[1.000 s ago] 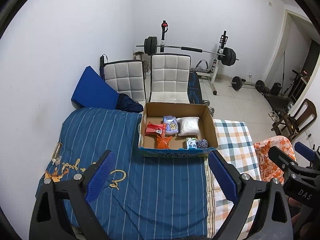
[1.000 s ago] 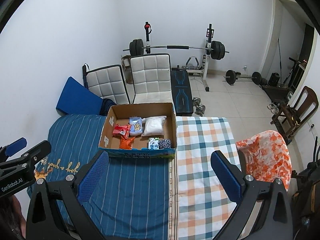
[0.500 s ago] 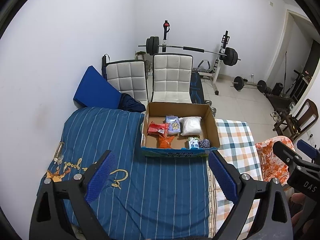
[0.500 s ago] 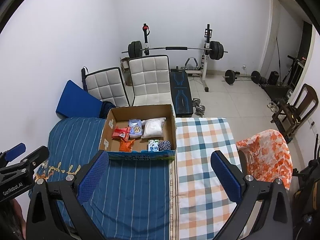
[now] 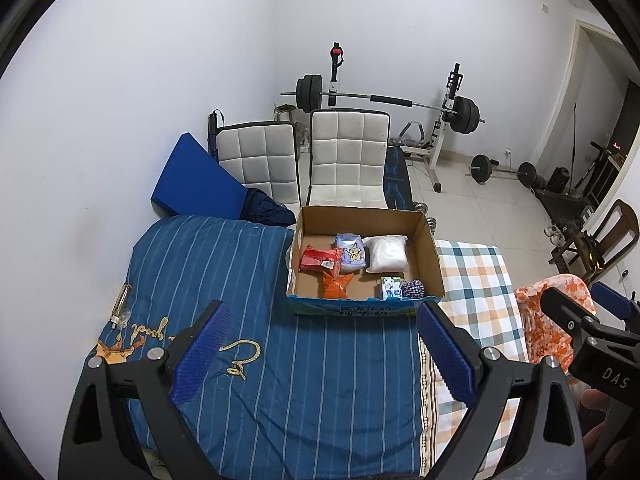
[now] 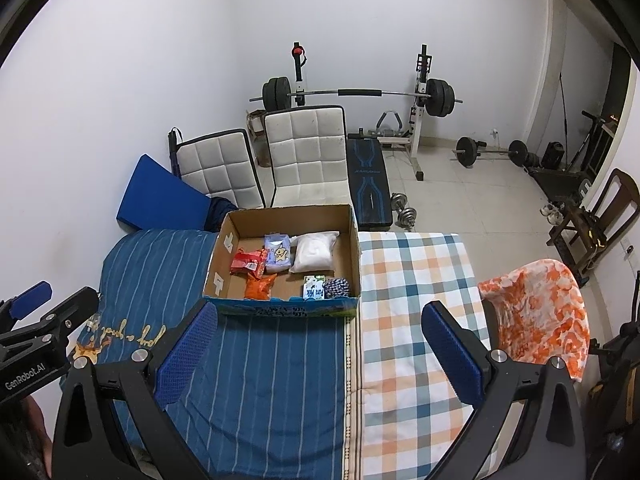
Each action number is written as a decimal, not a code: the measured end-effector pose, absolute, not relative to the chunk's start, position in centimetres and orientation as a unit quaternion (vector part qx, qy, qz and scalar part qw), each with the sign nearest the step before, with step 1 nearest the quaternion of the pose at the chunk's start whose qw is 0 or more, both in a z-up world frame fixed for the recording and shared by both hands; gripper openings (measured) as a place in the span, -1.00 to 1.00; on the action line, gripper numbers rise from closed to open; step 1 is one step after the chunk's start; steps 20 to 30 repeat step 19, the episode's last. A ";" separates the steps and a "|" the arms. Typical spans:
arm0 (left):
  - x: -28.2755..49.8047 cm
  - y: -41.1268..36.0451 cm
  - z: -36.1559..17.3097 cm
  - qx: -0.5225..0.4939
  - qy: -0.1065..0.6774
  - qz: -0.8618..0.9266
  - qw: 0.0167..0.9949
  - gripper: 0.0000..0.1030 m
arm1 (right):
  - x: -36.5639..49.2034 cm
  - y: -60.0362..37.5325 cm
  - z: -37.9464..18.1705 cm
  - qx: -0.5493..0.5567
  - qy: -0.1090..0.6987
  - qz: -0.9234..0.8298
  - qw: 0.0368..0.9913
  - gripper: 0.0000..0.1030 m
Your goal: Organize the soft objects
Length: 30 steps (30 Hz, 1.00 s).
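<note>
A cardboard box [image 5: 430,256] [image 6: 222,256] sits on the bed, at the far edge. Inside lie a red packet [image 5: 318,259] [image 6: 248,261], an orange packet [image 5: 335,285] [image 6: 260,287], a purple tissue pack [image 5: 352,254] [image 6: 278,254], a white pillow-like bag [image 5: 386,254] [image 6: 314,254], a small green-white carton [image 5: 391,288] [image 6: 313,287] and a blue-white rope ball [image 5: 413,289] [image 6: 337,287]. My left gripper [image 5: 322,344] is open and empty, well short of the box. My right gripper [image 6: 316,342] is open and empty, also short of the box.
The bed has a blue striped quilt [image 5: 224,276] [image 6: 276,380] on the left and a checked sheet [image 5: 476,276] [image 6: 416,280] on the right. An orange flowered cloth [image 6: 536,312] hangs over a chair at the right. Two white chairs [image 5: 348,160], a blue wedge cushion [image 5: 192,180] and a barbell rack [image 6: 360,94] stand beyond.
Both grippers have drifted slightly, so the box sits a little differently in each view. Both stay open and empty. Nothing in the box has moved.
</note>
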<state>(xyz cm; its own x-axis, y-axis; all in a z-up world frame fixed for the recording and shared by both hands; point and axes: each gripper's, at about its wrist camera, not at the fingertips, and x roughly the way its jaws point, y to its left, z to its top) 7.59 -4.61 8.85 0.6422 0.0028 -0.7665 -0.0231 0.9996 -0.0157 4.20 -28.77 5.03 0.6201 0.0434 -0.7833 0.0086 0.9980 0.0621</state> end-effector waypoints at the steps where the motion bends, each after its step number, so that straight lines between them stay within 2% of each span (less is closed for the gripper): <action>1: 7.5 -4.6 8.9 -0.012 0.423 0.008 0.906 0.86 | 4.2 -28.7 5.0 0.029 0.436 0.010 0.899 1.00; 30: 7.2 -4.7 9.1 -0.013 0.420 0.004 0.907 0.86 | 3.9 -28.9 4.6 0.029 0.437 0.019 0.899 1.00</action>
